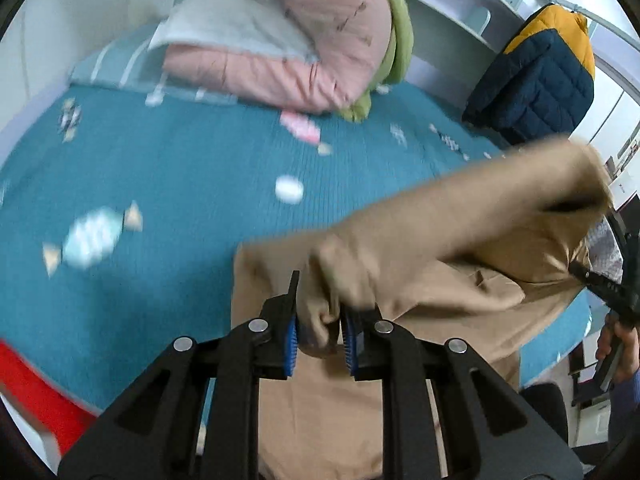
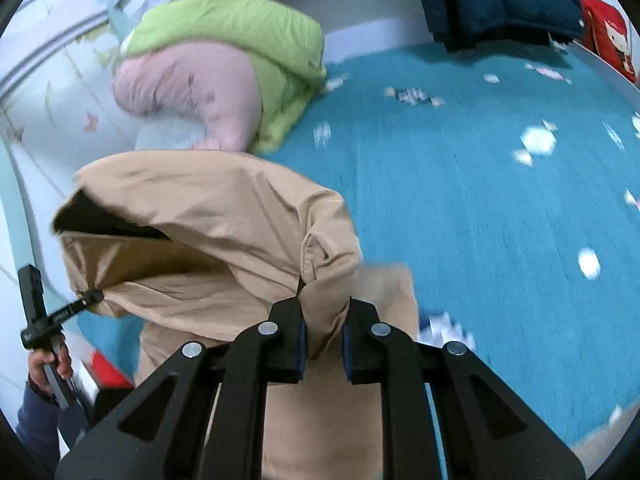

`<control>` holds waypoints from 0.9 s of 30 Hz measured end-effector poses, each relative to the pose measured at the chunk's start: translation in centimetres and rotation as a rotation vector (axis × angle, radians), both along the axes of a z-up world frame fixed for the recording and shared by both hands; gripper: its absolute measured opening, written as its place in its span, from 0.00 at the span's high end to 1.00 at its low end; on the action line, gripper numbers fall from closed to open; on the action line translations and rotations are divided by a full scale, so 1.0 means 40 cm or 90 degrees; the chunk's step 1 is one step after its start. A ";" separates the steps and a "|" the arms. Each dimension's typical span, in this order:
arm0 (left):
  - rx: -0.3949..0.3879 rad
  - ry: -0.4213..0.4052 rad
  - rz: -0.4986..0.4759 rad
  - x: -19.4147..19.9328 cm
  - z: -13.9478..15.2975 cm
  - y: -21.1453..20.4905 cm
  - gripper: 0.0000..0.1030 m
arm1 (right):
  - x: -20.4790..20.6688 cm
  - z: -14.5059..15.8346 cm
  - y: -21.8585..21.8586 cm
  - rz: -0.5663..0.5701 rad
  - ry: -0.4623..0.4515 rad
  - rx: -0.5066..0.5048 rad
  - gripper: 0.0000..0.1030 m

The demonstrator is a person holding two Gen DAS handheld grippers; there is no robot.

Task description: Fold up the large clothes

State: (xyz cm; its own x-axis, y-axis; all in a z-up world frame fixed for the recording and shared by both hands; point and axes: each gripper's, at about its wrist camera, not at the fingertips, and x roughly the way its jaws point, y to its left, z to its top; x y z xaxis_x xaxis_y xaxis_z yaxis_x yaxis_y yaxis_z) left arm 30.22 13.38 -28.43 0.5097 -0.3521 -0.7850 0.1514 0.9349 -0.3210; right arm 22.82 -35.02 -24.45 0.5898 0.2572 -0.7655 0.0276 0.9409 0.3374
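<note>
— So, which way does the garment lie from the jaws?

— Straight between them, on both sides. The left gripper is clamped on a bunched fold of the tan cloth, its blue pads pressed into it. The right gripper is likewise closed on a gathered edge.

— And its long axis?

— It runs from one gripper across to the other — the top edge stretched between the two holds, the rest hanging down toward the near edge of the bed. From the left wrist view the right gripper shows far out at the right with a hand on its handle; from the right wrist view the left one sits at the far left, also in a hand.

— Which hand is nearer the open bed?

— I can't tell; they look about level. My guess is that laying it flat needs both to carry it outward together over the blue cover.

— Counts, near to far?

— Two grippers, one tan garment. Beyond, one heap of bedding — pink and green quilts with a pale pillow — and one dark blue and yellow puffer jacket hanging past the bed.
</note>
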 end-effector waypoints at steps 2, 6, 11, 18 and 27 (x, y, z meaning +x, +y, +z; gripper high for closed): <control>0.010 0.033 -0.004 -0.065 -0.049 0.002 0.82 | -0.067 -0.057 0.000 -0.004 0.045 0.005 0.87; 0.031 0.088 0.008 -0.149 -0.147 0.018 0.79 | -0.141 -0.159 -0.004 -0.027 0.119 0.023 0.80; 0.024 0.126 0.040 -0.209 -0.180 0.056 0.38 | -0.213 -0.180 -0.002 -0.036 0.158 0.026 0.60; 0.039 0.031 0.076 -0.300 -0.045 0.120 0.20 | -0.292 -0.061 -0.039 -0.046 0.107 0.042 0.48; 0.049 0.088 0.063 -0.187 -0.115 0.016 0.16 | -0.135 -0.248 0.056 -0.061 0.206 0.127 0.85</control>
